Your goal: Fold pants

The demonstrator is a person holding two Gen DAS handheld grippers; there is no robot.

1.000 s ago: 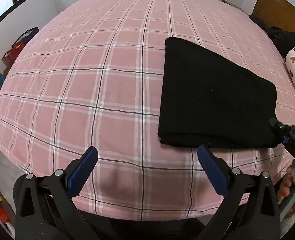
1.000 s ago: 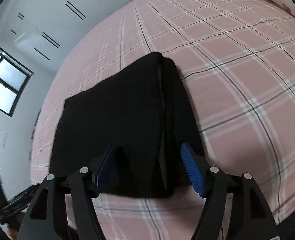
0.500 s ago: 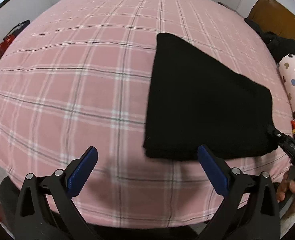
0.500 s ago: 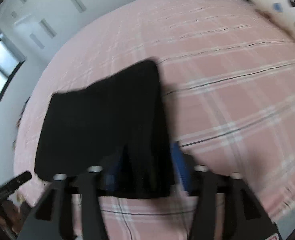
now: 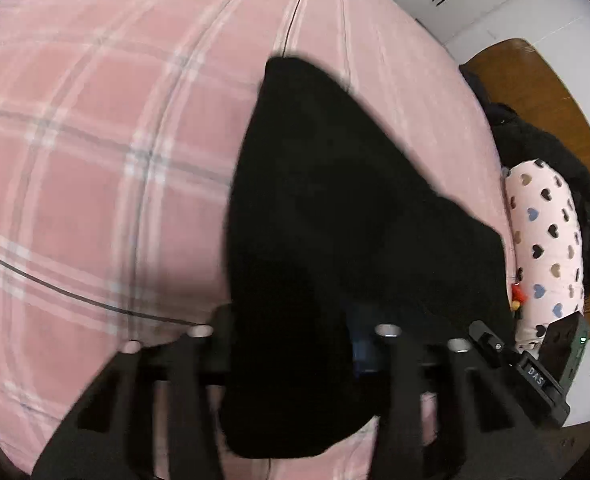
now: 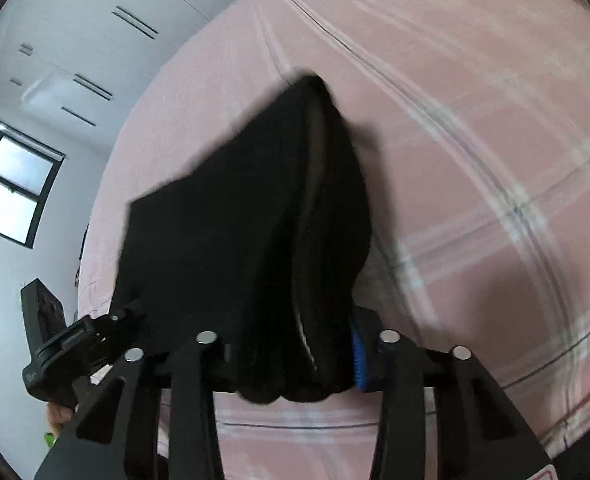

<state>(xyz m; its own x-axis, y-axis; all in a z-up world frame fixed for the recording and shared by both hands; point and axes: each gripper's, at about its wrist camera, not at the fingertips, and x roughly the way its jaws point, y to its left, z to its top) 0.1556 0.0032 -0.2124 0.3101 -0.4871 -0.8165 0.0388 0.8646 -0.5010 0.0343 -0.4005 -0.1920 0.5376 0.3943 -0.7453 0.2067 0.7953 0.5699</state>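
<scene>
The black pants [image 5: 335, 208] lie folded into a thick stack on the pink plaid bed [image 5: 95, 160]. My left gripper [image 5: 291, 344] is shut on the stack's near left corner, with cloth bunched between its jaws. My right gripper [image 6: 291, 356] is shut on the near right corner of the pants [image 6: 235, 220], where the folded layers show. The near edge is lifted off the bed and the far edge rests on it. Each gripper shows at the side of the other's view.
A heart-print pillow [image 5: 547, 248] and dark clothing [image 5: 543, 148] lie at the right by a wooden headboard [image 5: 543, 80]. White wardrobe doors [image 6: 107, 20] and a window [image 6: 11, 184] stand beyond the bed [image 6: 475, 140].
Both grippers moved in onto the near edge of the folded pants and closed on its two corners. The near edge has risen off the bed.
</scene>
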